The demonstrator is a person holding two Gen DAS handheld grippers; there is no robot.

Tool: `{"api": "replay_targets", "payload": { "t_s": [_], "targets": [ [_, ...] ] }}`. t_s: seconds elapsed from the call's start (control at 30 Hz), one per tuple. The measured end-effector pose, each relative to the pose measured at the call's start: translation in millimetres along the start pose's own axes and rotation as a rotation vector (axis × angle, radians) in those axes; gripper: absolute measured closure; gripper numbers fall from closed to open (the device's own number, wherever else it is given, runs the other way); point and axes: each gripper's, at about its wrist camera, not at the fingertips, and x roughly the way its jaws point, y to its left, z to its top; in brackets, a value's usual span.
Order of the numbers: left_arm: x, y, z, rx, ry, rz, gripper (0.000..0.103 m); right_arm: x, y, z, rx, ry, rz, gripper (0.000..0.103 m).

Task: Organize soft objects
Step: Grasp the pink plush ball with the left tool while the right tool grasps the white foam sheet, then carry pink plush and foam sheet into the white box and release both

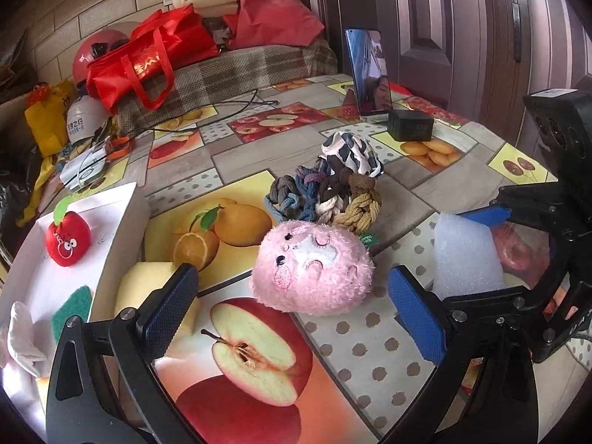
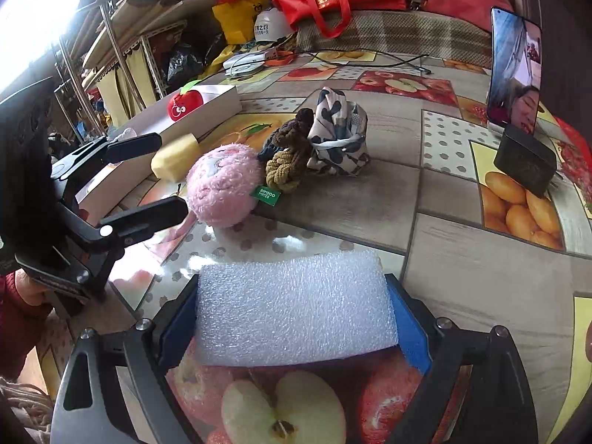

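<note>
A pink plush toy [image 1: 312, 268] lies mid-table, just beyond my open, empty left gripper [image 1: 296, 310]; it also shows in the right wrist view [image 2: 222, 185]. My right gripper [image 2: 292, 318] is shut on a white foam block [image 2: 294, 309], also seen in the left wrist view [image 1: 466, 255]. Braided hair ties [image 1: 329, 196] and a cow-print cloth [image 1: 351, 151] sit behind the plush. A yellow sponge [image 1: 148, 288] lies beside the white tray [image 1: 122, 229], which holds a red plush [image 1: 66, 238], a green scouring pad [image 1: 72, 307] and a white cloth [image 1: 22, 336].
A phone [image 1: 370, 70] stands upright at the table's far side with a black box [image 1: 410, 125] beside it. Cables [image 1: 207, 111], red bags [image 1: 148, 55] and a yellow bag [image 1: 48, 118] crowd the far left. A door stands at the right.
</note>
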Motion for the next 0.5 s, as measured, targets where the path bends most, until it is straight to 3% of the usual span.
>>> {"api": "replay_targets", "payload": {
  "t_s": [0.1,0.17,0.2,0.23,0.5],
  "targets": [
    [13.6,-1.8,7.0,-0.021,0.034,-0.034,0.000,0.4,4.2,0.4,-0.010,0.003,-0.008,0.011],
    [20.8,0.8,7.7,-0.043,0.063,-0.034,0.012,0.0,5.4,1.4,0.000,-0.002,0.003,0.011],
    [23.7,1.7,7.5,-0.049,0.079,-0.035,0.027,-1.0,5.4,1.2,0.007,-0.004,0.012,0.011],
    [25.1,2.4,7.2,-0.054,0.089,-0.040,0.035,0.2,3.2,2.4,0.012,-0.006,0.020,0.011],
    [6.7,0.6,6.5,-0.047,-0.009,0.022,0.036,-4.1,-8.0,1.5,0.054,-0.030,0.037,0.011]
  ]
}}
